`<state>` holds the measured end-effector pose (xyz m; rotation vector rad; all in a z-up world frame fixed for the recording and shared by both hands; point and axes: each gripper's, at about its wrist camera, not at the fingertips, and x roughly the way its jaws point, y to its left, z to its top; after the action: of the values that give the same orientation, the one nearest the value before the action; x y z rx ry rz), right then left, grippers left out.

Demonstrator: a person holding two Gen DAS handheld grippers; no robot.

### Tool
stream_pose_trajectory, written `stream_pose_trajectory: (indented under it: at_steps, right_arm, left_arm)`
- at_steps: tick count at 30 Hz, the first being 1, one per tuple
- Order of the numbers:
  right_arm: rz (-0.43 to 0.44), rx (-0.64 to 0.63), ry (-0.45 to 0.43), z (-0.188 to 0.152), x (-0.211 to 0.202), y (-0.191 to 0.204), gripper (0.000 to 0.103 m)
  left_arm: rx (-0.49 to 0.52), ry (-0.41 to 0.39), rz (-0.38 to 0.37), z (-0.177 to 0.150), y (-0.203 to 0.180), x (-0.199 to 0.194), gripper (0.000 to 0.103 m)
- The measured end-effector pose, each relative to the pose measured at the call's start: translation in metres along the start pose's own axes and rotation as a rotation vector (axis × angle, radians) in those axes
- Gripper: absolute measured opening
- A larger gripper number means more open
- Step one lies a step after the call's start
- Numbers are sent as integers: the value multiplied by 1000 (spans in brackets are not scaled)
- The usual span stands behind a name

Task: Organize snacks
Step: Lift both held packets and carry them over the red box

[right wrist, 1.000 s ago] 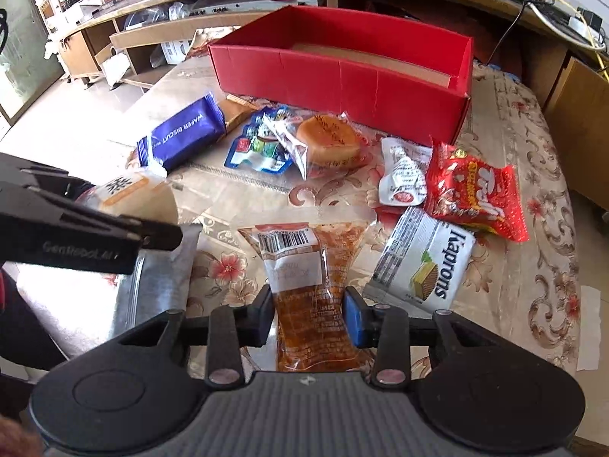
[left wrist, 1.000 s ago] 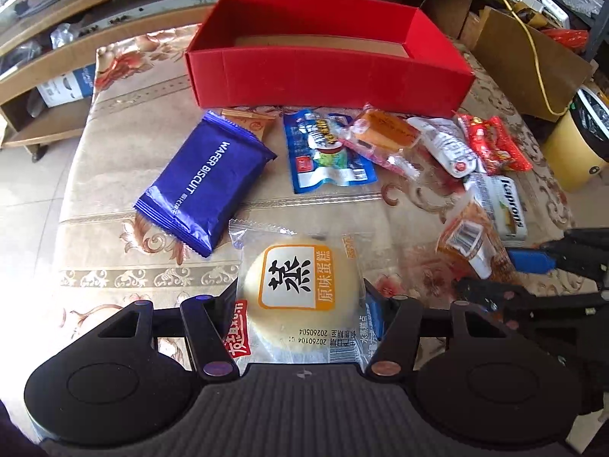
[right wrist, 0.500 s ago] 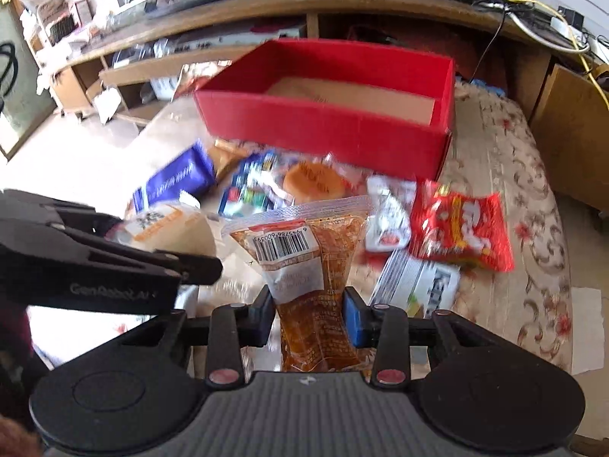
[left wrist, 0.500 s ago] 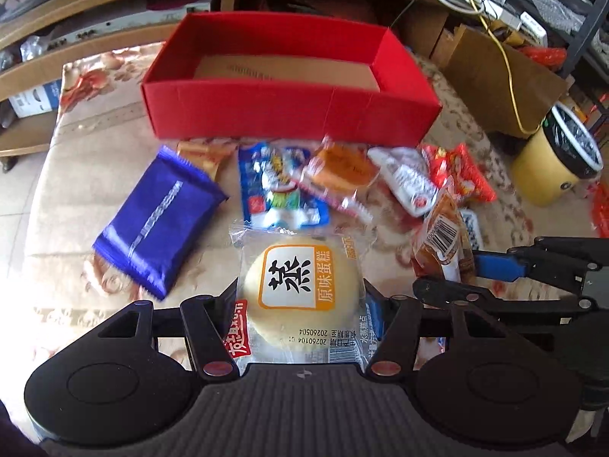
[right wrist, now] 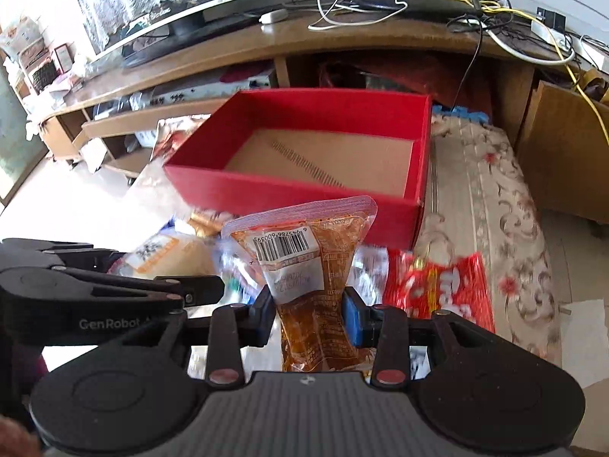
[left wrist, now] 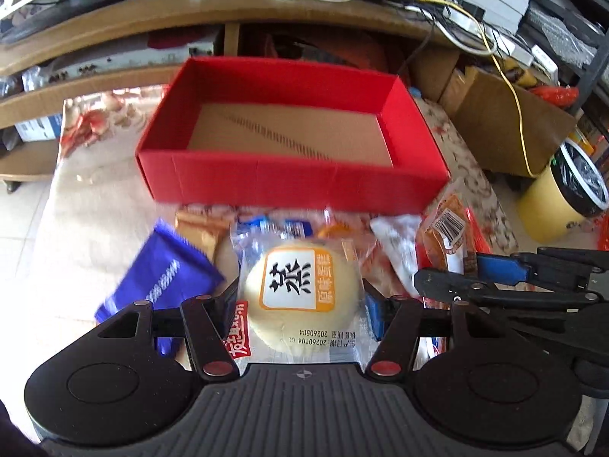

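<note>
My left gripper (left wrist: 300, 301) is shut on a round pale steamed cake in a clear wrapper (left wrist: 300, 289), held above the table in front of the red box (left wrist: 293, 182). My right gripper (right wrist: 308, 312) is shut on an orange-brown snack pouch with a barcode label (right wrist: 304, 266), also lifted. The box (right wrist: 289, 190) is open and shows only its bare cardboard floor. The right gripper shows at the right of the left wrist view (left wrist: 449, 285); the left gripper shows at the left of the right wrist view (right wrist: 198, 289). Loose snacks lie between me and the box.
On the patterned cloth lie a blue wafer pack (left wrist: 163, 278), a tan pack (left wrist: 201, 228), a white pouch (left wrist: 396, 240) and a red bag (right wrist: 441, 285). A yellow bin (left wrist: 563, 198) and a cardboard box (left wrist: 506, 129) stand to the right. A wooden shelf unit (left wrist: 114, 23) is behind.
Both grippers have risen and moved forward toward the red box with their snacks held. The box now looks larger and its inside floor shows.
</note>
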<state>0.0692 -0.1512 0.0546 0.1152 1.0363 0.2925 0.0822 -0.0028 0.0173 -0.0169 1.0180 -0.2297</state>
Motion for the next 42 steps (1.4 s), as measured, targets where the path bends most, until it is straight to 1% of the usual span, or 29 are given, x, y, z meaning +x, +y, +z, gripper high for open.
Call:
stream_pose_trajectory:
  at_steps: [1, 2, 3, 5, 8, 11, 13, 15, 16, 17, 18, 20, 22, 23, 24, 25, 26, 27, 31, 35, 42]
  right_arm:
    - [0, 5, -5, 4, 1, -1, 35]
    - [2, 9, -8, 8, 2, -2, 34]
    - [3, 12, -12, 13, 3, -2, 34]
    - [0, 16, -22, 23, 5, -4, 34]
    - [-7, 24, -29, 35, 10, -7, 34]
    - [-7, 29, -21, 39, 16, -9, 34]
    - [-6, 23, -6, 37, 19, -10, 34]
    - [-9, 20, 6, 34, 21, -12, 34]
    - [-10, 22, 11, 32, 21, -14, 34]
    - [-10, 25, 15, 31, 21, -16, 34]
    - [-9, 29, 20, 29, 21, -18, 34]
    - [-6, 31, 28, 26, 21, -19, 34]
    - [-7, 25, 38, 24, 22, -18, 34]
    - [-7, 19, 41, 23, 22, -16, 34]
    - [-6, 10, 44, 22, 23, -14, 34]
    - [-5, 1, 46, 21, 22, -11, 34]
    - [-7, -8, 49, 19, 23, -10, 34]
    - [-9, -15, 53, 18, 23, -8, 34]
    - [-26, -27, 72, 12, 27, -8, 34]
    - [-33, -23, 68, 12, 26, -9, 34]
    - [-34, -29, 39, 20, 23, -4, 34]
  left_arm:
    - [-8, -4, -2, 4, 1, 1, 66]
    - [-12, -9, -6, 9, 1, 2, 63]
    - [-13, -16, -9, 13, 0, 3, 58]
    - [-13, -28, -18, 21, -1, 3, 52]
    - [-18, -40, -12, 33, 0, 8, 53]
    - [-27, -22, -28, 29, 4, 10, 57]
    - [-12, 8, -18, 19, 6, 12, 60]
    - [0, 59, -4, 7, 8, 17, 68]
    - [6, 87, -5, 0, 8, 20, 70]
    - [14, 116, 0, -7, 7, 24, 73]
    - [22, 137, 9, -13, 6, 27, 78]
    - [36, 170, 30, -22, 3, 35, 84]
    - [45, 208, 45, -27, 1, 47, 80]
    - [41, 228, 47, -27, 1, 52, 73]
    - [43, 227, 54, -28, 0, 54, 73]
    - [46, 223, 66, -27, -1, 53, 69]
    - [44, 220, 67, -27, -1, 52, 65]
    - [29, 216, 61, -27, 1, 50, 65]
    - [15, 174, 75, -24, 4, 37, 64]
    - [-15, 119, 72, -16, 10, 21, 64]
    - [-19, 28, 80, 11, 2, 11, 64]
